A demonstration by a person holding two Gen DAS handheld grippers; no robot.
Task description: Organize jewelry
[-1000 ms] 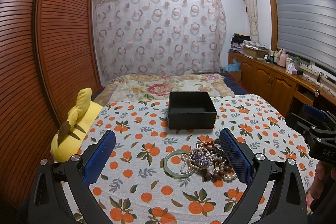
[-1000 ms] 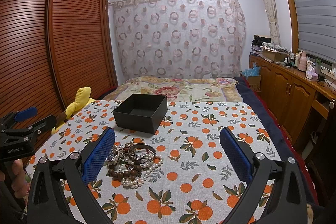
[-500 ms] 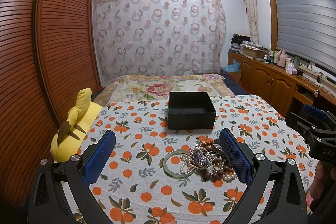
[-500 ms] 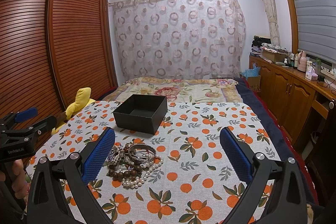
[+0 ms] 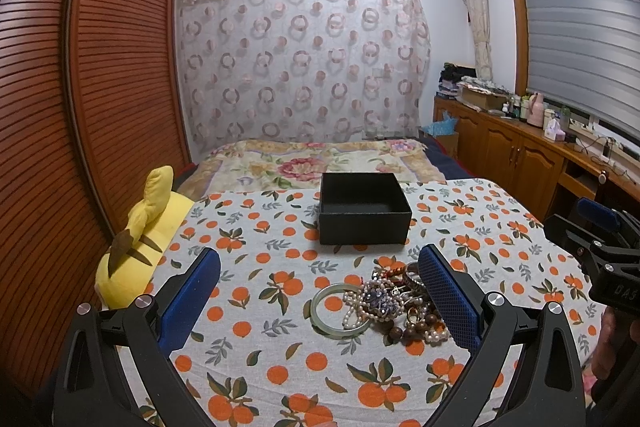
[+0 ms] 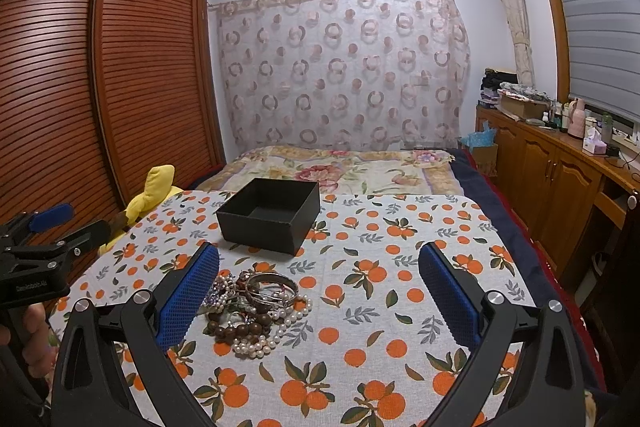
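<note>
While both grippers hover level above the tabletop [image 5: 280, 379], entries follow.
Left gripper [image 5: 320, 291]: fingers wide, holding nothing; right finger just beside jewelry pile [image 5: 396, 303].
Right gripper [image 6: 320, 291]: fingers wide, empty; pile beside its left finger.
Black box [image 5: 364, 209]: open, behind pile, apart.
Open room: bare cloth right of pile; plush toy [image 5: 140, 239] at left edge.

jewelry pile [image 5: 394, 305]: tangled, on cloth | black box [image 5: 364, 207]: open, behind
</note>
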